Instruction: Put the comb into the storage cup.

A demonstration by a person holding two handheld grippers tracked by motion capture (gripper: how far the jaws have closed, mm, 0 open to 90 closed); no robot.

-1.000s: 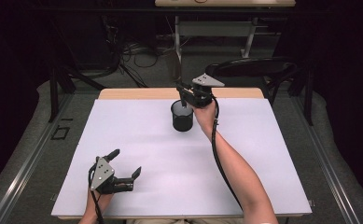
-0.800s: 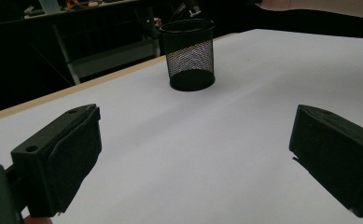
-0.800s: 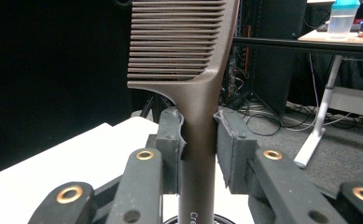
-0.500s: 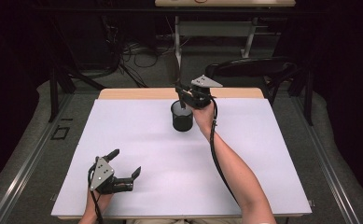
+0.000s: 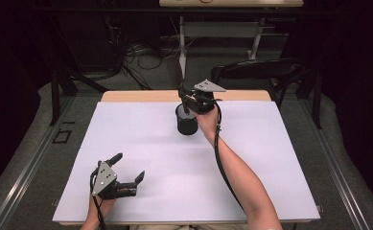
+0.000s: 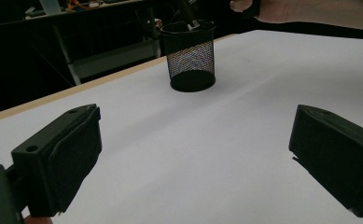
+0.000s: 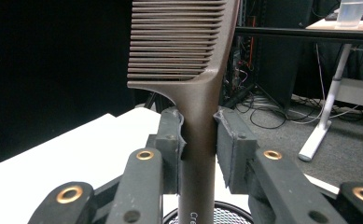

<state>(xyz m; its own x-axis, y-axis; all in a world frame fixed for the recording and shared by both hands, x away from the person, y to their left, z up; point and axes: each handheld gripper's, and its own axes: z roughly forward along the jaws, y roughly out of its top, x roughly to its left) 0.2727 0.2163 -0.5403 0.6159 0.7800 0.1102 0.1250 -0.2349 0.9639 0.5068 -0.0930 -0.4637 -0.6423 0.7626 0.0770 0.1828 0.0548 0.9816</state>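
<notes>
White table (image 5: 141, 143) spreads under me; my right gripper (image 7: 198, 135) pinches a brown comb (image 7: 193, 70) directly above the black mesh cup (image 5: 186, 120), while my left gripper (image 5: 126, 170) rests spread wide, well apart.

Overhead light falls evenly on the white table (image 5: 141, 143), which reads bright without glare; the surroundings beyond its edges drop to near black. Shadows are soft and short: a faint one lies beside the mesh cup (image 5: 187, 120), and another under the left gripper (image 5: 126, 172). In the left gripper view the near jaws are soft-focused. In the right gripper view the comb (image 7: 188, 60) is sharp, and the far background is dim and slightly blurred.
</notes>
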